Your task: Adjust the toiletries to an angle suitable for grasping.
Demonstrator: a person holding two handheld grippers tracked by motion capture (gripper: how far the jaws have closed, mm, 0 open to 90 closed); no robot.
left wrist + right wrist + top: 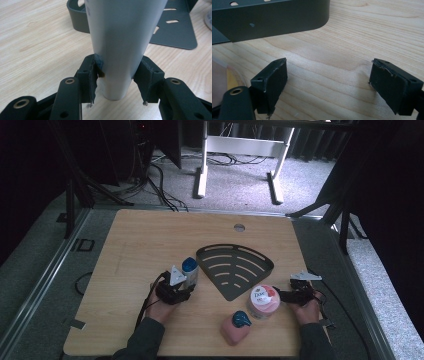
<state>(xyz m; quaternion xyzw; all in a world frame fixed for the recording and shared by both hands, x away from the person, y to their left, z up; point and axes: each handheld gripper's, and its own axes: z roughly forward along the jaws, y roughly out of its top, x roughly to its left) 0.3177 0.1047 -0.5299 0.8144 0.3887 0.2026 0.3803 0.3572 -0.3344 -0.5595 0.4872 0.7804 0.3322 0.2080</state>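
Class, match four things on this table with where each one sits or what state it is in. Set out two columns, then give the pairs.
Things
1. grey bottle
2. Dove jar
3. pink bottle
4. dark corner shelf

Places or states
A. lying flat near the table's front edge
B. upright between the left gripper's pads
C. flat at the table's middle, slotted
D. upright just beside the right gripper

Pairs: 1-B, 2-D, 3-A, 4-C
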